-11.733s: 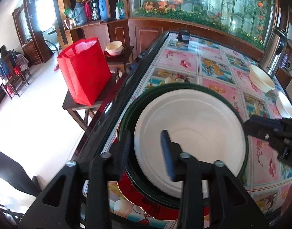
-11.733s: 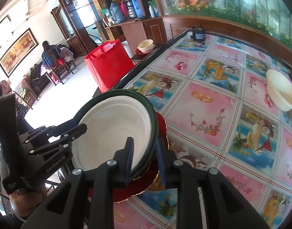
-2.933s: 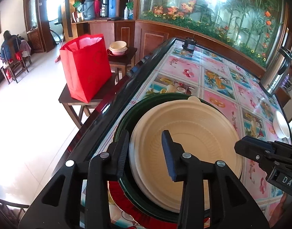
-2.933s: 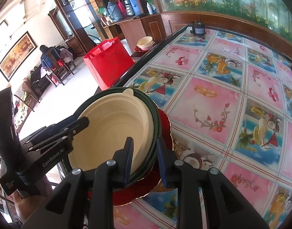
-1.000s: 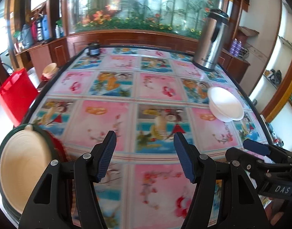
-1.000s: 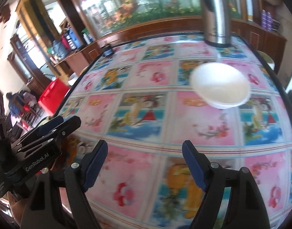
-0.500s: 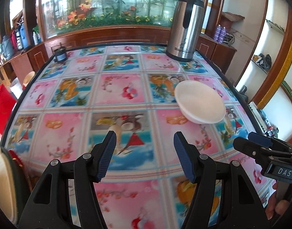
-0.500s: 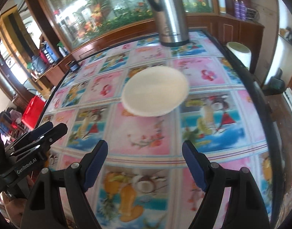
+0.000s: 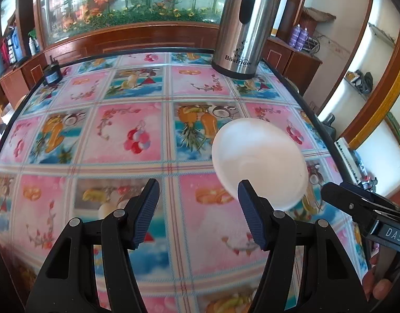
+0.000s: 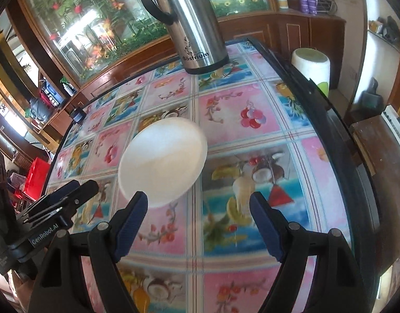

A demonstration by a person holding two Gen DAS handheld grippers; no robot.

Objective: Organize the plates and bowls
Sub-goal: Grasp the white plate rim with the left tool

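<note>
One white bowl (image 9: 258,160) on the counter (image 9: 137,140), toward the right-hand edge, resting on the fruit-and-flower patterned cloth; blurred in both views, rim unclear. Nothing on top of it, nothing touching it.

One steel flask (image 9: 241,23) upright at the far right corner, well apart from the bowl. One small dark jar (image 9: 52,74) near the far left edge. No other item visible on the patterned cloth around the bowl; open on every side.

Left tongs (image 9: 197,208) apart, empty, low over the cloth just short of the bowl, right pad overlapping the bowl's near rim in the picture; contact not clear. Right tongs (image 10: 198,219) also apart and empty, wider than the left, the bowl (image 10: 162,161) ahead and to the left of the gap, left pad near its near rim. Each pair visible in the other's view: right tongs (image 9: 367,214) at the right edge of the left view, with fingertips (image 9: 375,287) of a hand below; left tongs (image 10: 56,206) at the left edge of the right view.

Dark counter rim (image 10: 338,140) close on the right, curving away; beyond it a white cylindrical container (image 10: 311,67) and a brown wooden piece (image 10: 375,143). Wooden cabinets and a planted aquarium (image 9: 127,2) behind the far edge. Red bag (image 10: 35,180) past the left edge.
</note>
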